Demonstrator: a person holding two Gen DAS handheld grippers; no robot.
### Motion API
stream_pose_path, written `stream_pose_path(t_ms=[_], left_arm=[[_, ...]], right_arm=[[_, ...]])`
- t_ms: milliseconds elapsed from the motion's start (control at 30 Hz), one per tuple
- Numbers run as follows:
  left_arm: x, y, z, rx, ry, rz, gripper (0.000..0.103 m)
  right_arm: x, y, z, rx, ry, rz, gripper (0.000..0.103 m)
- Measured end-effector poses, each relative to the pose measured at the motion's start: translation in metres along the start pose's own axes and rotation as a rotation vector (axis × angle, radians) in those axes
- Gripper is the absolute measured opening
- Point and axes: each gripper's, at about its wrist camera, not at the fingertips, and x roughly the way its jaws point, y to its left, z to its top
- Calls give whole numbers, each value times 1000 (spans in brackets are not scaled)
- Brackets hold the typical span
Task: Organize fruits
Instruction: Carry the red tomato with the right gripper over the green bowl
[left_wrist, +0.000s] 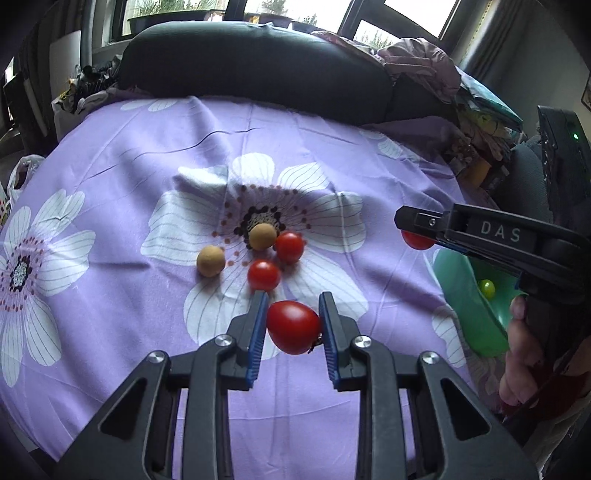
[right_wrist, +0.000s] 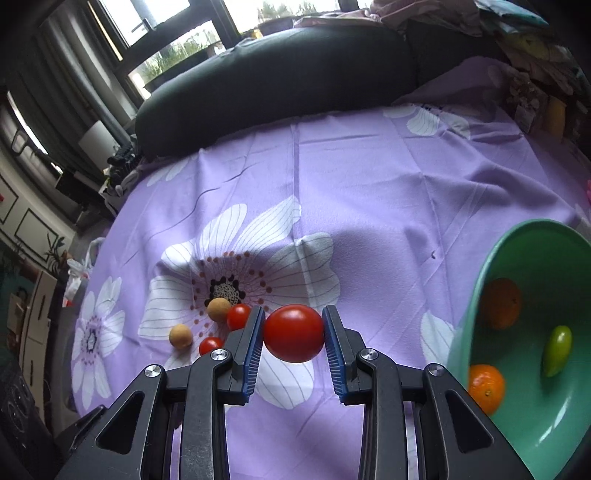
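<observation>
Tomatoes sit clamped between both fingers: left tomato (left_wrist: 293, 326), right tomato (right_wrist: 294, 333).

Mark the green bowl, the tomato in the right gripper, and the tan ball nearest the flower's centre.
green bowl (right_wrist: 554, 417): right wrist view, bare inner wall.
tomato in the right gripper (right_wrist: 293, 333): right wrist view, middle of its skin.
tan ball (left_wrist: 262, 236): left wrist view, centre of its face.

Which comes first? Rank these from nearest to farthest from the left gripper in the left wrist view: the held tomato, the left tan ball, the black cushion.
1. Held tomato: clamped in the left gripper.
2. Left tan ball: on the cloth, ahead and left.
3. Black cushion: across the far edge.
</observation>
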Motion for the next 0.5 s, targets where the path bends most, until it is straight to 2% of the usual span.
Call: stream_pose_path(t_ms=[200,500], left_arm=[[-11,-37,16,44,-66,-58,28],[-21,-106,37,134,-149,-155,28]], right_arm=[[-51,-22,2,33,-127,0,33],[-107,-69,-6,92,-261,-18,33]])
